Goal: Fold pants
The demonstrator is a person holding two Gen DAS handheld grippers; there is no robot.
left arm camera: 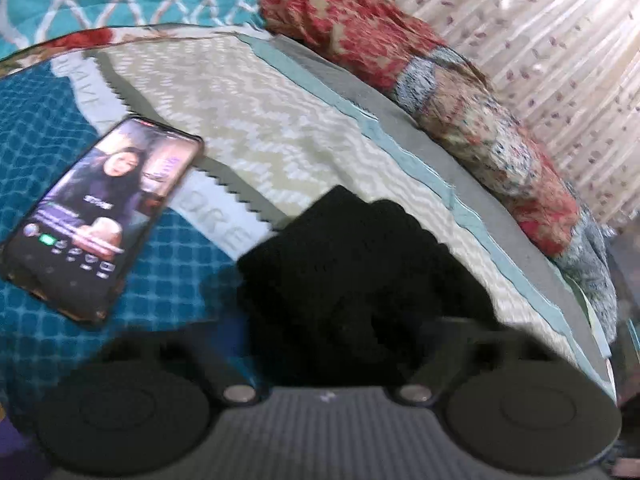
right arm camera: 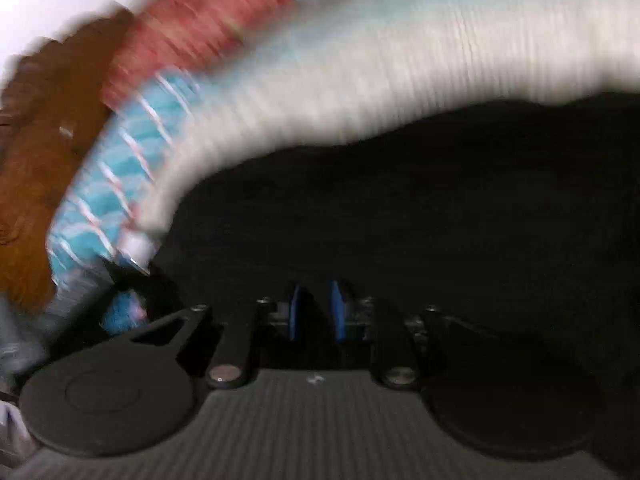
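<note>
My left claw [left arm camera: 340,344] sits low in the frame, and the black pants [left arm camera: 352,276] lie bunched right in front of it, covering the fingers, so I cannot tell whether it is spread or pinching cloth. The pants rest on the bed [left arm camera: 248,120], half on the cream zigzag cover and half on the blue checked quilt [left arm camera: 36,148]. In the left of the frame a phone [left arm camera: 100,216] lies flat on that quilt with its screen lit, well apart from the pants. A red patterned blanket [left arm camera: 348,28] lies rolled along the bed's far edge, in the upper right.

My right claw [right arm camera: 316,312] shows its two blue pads [right arm camera: 338,312] close together with a narrow gap between them; the pants [right arm camera: 400,220] fill the frame just ahead (the view is badly blurred, so I cannot say whether cloth is caught between them). The cream cover curves across the top.
</note>
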